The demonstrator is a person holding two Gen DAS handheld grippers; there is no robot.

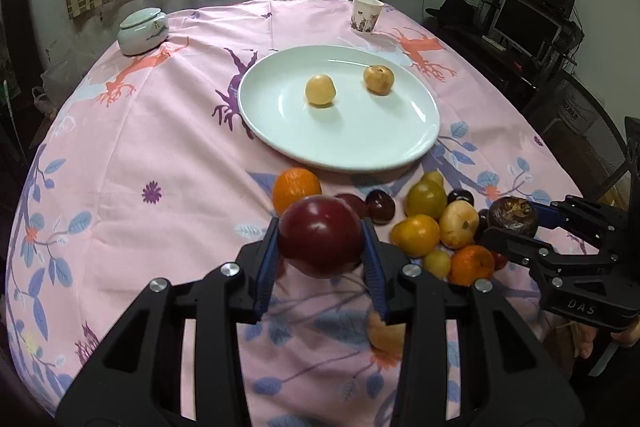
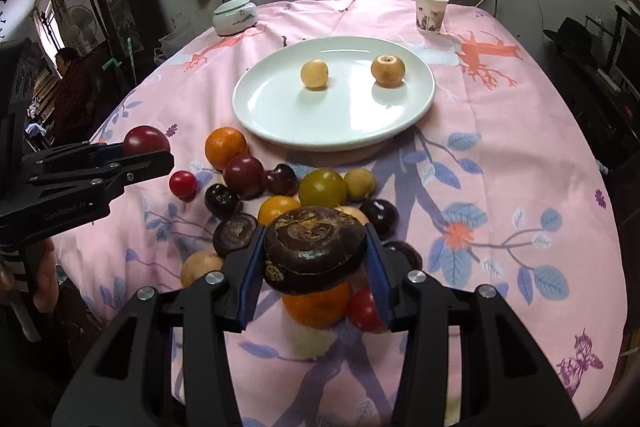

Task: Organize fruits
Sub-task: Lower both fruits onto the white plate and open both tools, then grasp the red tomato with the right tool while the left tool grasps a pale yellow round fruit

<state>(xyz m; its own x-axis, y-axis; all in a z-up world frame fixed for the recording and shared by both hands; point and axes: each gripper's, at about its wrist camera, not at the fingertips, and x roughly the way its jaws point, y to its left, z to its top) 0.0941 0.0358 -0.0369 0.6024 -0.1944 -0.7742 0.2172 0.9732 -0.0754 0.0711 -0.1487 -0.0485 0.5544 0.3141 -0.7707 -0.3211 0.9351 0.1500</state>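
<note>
Left wrist view: left tongs [image 1: 322,241] clamped on a dark red plum [image 1: 320,235], held clear above the pink-clothed surface [image 1: 140,147] near its front edge. White plate [image 1: 280,131] sits mid-surface w/ only two yellowish fruits [image 1: 320,90] on it. Fruit pile [image 1: 424,219] (oranges, yellow-green ones, dark plums) lies btwn plate and front edge, still unsorted. Right tongs [image 1: 516,223] show at the right edge, gripping a dark brown fruit.

Right wrist view: right tongs [image 2: 316,253] clamped on a flat dark brown fruit w/ a ringed top, prob. a water chestnut [image 2: 316,251], raised over the pile. Another like it [image 2: 234,233] lies in the pile, beside a small red fruit [image 2: 183,183]. Lidded ceramic jar [image 2: 234,17] and paper cup [image 2: 430,13] stand near the far edge.

Progress, my read: early. Two fruits plated, two more lifted but not yet placed, and well over a dozen still to move.
</note>
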